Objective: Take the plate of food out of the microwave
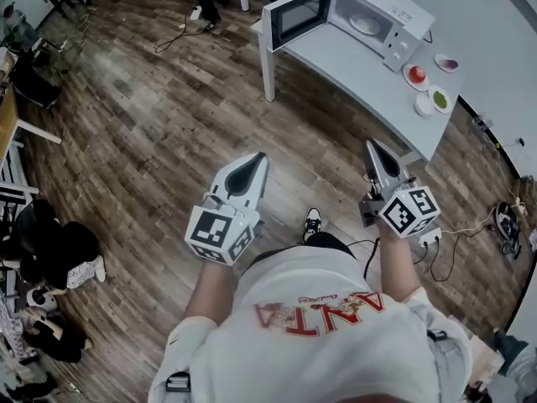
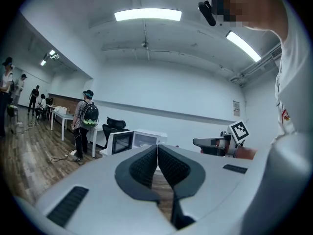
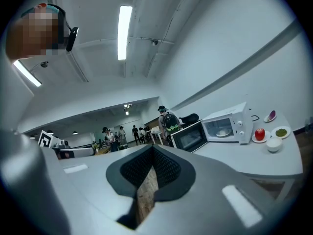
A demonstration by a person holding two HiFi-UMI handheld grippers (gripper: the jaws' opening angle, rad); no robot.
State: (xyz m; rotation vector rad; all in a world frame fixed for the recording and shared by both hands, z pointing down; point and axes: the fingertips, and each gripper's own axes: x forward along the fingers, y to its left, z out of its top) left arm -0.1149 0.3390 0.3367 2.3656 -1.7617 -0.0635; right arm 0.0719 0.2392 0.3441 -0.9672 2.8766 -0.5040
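The microwave (image 1: 393,8) door is open, but the plate of food (image 1: 366,25) is still inside. Your left gripper (image 1: 256,159) and right gripper (image 1: 372,147) are well short of the tabletop (image 1: 348,61), fingers closed and empty.

The white microwave (image 1: 401,25) stands on the far right of the scene on the pale desk (image 1: 352,70), its dark-windowed door (image 1: 298,13) swung wide open to the left, with the pale plate of food (image 1: 365,25) lying flat inside its cavity.
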